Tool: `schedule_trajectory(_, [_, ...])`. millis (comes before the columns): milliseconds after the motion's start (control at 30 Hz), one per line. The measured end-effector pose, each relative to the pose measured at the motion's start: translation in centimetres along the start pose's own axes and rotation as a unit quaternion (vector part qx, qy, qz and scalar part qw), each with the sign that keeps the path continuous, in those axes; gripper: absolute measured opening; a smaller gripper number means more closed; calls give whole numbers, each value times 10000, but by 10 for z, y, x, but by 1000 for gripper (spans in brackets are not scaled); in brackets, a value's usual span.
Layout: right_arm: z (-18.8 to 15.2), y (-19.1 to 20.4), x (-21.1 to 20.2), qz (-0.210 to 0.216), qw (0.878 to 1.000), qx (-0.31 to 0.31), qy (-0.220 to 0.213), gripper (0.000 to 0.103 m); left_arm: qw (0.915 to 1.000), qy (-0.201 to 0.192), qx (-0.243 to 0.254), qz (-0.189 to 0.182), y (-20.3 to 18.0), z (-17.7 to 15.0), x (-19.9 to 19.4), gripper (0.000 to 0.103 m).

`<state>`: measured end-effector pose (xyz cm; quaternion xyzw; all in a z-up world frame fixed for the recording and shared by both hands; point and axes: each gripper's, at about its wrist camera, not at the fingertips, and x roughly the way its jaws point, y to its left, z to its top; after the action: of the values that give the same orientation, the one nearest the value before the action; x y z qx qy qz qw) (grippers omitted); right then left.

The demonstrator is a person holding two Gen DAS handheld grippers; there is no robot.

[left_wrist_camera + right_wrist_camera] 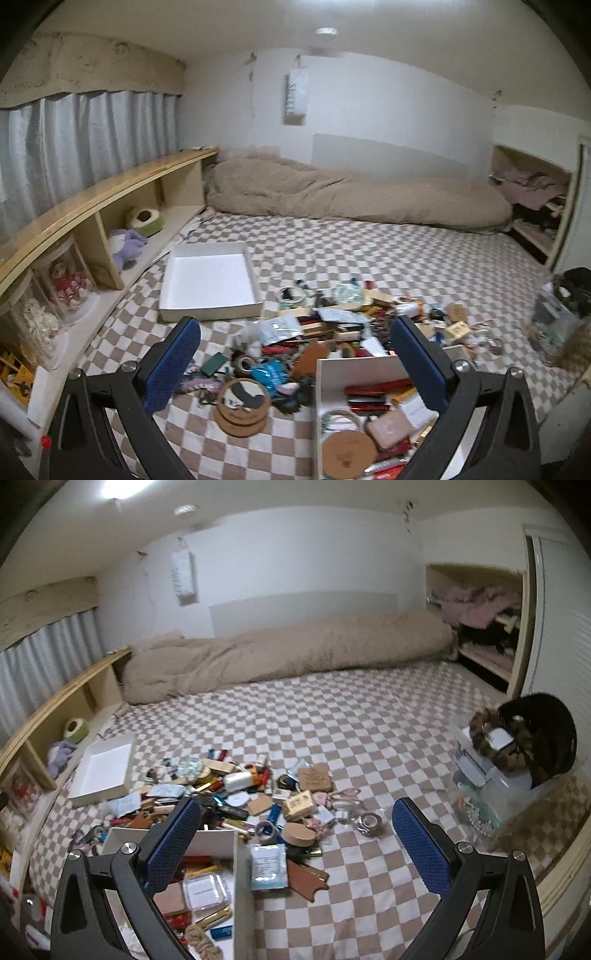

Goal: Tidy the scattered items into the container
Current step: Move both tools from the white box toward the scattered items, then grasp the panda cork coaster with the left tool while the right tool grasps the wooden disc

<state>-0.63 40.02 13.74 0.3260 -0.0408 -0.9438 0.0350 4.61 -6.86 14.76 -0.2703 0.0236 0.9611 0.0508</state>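
A heap of scattered small items (332,328) lies on the checkered bed cover; it also shows in the right wrist view (236,797). A white box (327,373) in front holds several items: red tubes, a cork disc, a pink case. The same box (221,840) shows in the right wrist view. My left gripper (295,347) is open and empty, above the heap and the box's left side. My right gripper (295,827) is open and empty, above the box's right edge and the bare cover.
An empty white box lid (207,277) lies left of the heap. A wooden shelf (110,192) with toys runs along the left. A rolled beige duvet (351,195) lies at the back. A clear bin with a dark bag (524,753) stands right.
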Motion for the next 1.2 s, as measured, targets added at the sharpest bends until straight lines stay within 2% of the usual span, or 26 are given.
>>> schedule_trajectory(267, [-8, -27, 59, -234, 9978, 309, 540, 103, 9969, 618, -201, 433, 39, -13, 63, 103])
schedule_trajectory(567, [-13, -46, 118, -293, 9926, 396, 1112, 103, 9841, 1518, 16, 921, 70, -32, 126, 103])
schedule_trajectory(667, [-15, -48, 133, -336, 9926, 239, 1143, 103, 9772, 1912, 151, 906, 75, -40, 144, 103])
schedule_trajectory(733, [-17, -49, 144, -370, 9918, 207, 1206, 103, 9752, 2020, 192, 890, 75, -45, 150, 103])
schedule_trajectory(1200, [-13, -23, 200, -43, 9877, -97, 1558, 103, 9707, 2318, -140, 618, 83, -45, 206, 103])
